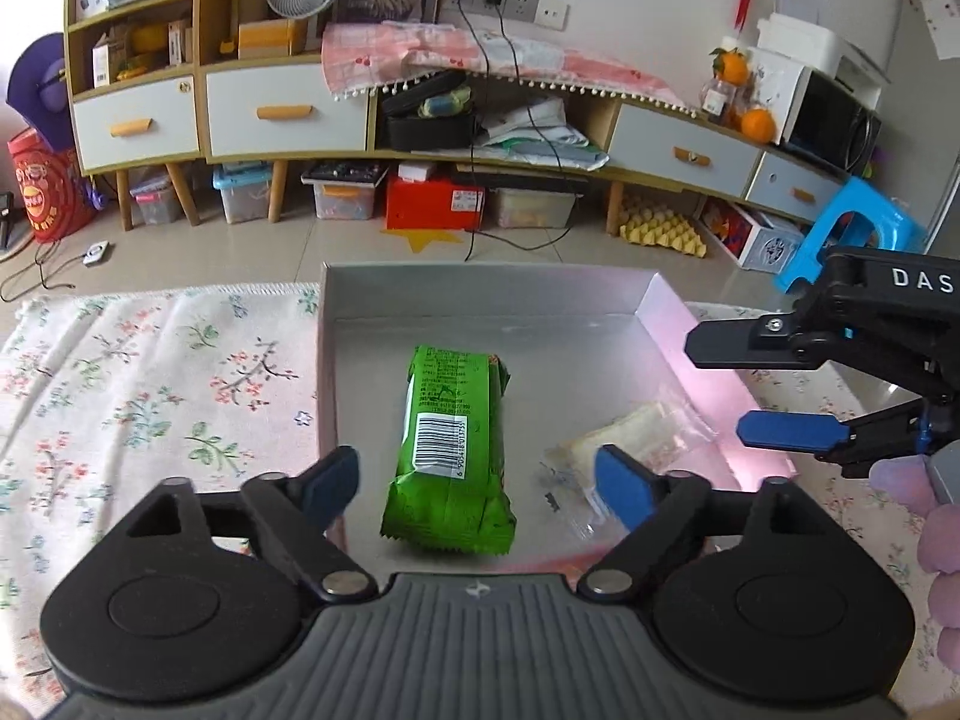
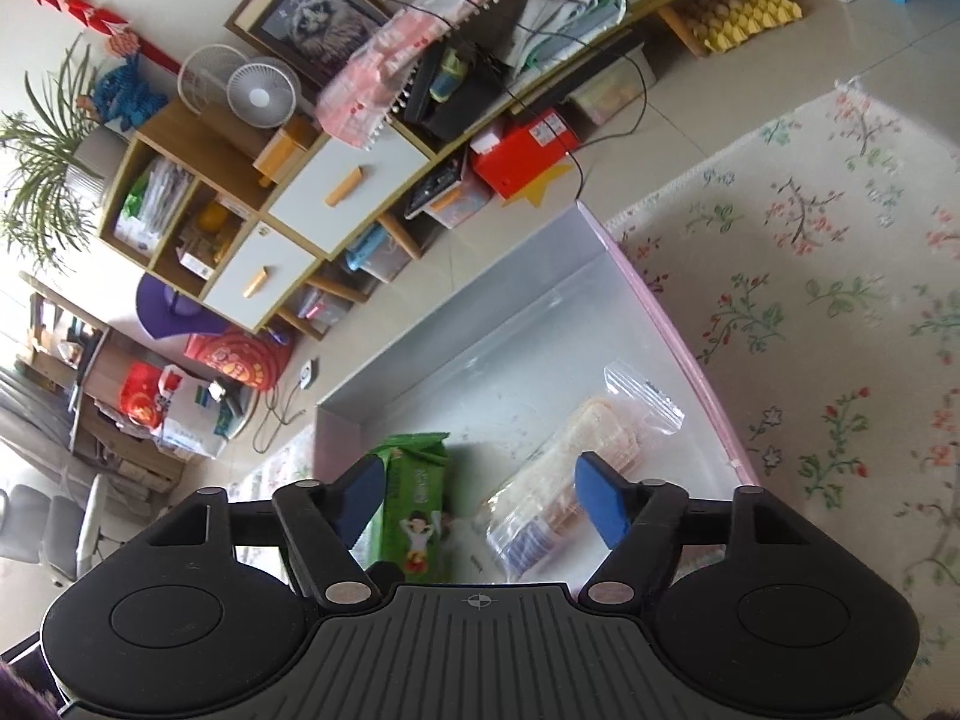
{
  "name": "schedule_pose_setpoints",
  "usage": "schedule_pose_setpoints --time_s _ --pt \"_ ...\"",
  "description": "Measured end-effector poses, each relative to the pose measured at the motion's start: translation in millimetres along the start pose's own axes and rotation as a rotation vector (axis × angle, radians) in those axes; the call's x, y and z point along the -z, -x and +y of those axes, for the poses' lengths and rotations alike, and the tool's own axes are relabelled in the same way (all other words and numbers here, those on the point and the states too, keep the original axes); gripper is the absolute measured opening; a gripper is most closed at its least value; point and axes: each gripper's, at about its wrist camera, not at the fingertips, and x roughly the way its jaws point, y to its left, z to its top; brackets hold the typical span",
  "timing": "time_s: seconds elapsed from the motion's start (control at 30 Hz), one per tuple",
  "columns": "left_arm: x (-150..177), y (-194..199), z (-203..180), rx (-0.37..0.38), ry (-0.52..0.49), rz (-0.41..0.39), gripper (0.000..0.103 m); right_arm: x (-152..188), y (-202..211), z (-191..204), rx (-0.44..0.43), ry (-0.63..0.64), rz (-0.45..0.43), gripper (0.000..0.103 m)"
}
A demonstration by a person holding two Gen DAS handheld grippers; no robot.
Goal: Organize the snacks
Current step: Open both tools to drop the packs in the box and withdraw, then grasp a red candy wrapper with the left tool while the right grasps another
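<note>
Your left gripper (image 1: pixel 477 483) fingers spread over box (image 1: pixel 480 294), gripping nothing. Green packet (image 1: pixel 453 450) lies inside box, clear bag (image 1: pixel 636 438) beside it. Your right gripper (image 2: pixel 480 498) fingers also spread, empty.

One silver tray (image 1: pixel 360 324) is seen, and two snacks are counted in it: one green packet (image 1: pixel 450 450) and one clear bag of sliced bread (image 1: pixel 624 438). Two hand-held grippers are counted, left (image 1: pixel 477 483) and right (image 1: pixel 729 387).
</note>
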Motion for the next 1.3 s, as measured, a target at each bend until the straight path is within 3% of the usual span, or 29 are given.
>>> schedule_pose_setpoints --time_s 0.3,0.77,1.07,1.3 --pt "6.1 43.5 2.3 -0.026 -0.027 0.001 0.102 17.3 46.8 21.0 0.037 0.12 0.017 0.086" --pt "40.2 97.8 10.4 -0.063 -0.022 0.055 0.103 72.0 97.4 41.1 0.091 0.315 0.065 0.089" --pt "91.1 110.3 14.2 -0.091 -0.026 0.108 0.103 117.3 103.2 22.7 0.121 0.308 0.125 0.089" --pt "115.0 116.5 17.9 -0.115 -0.047 0.148 0.103 128.5 103.9 15.1 0.144 0.263 0.157 0.089"
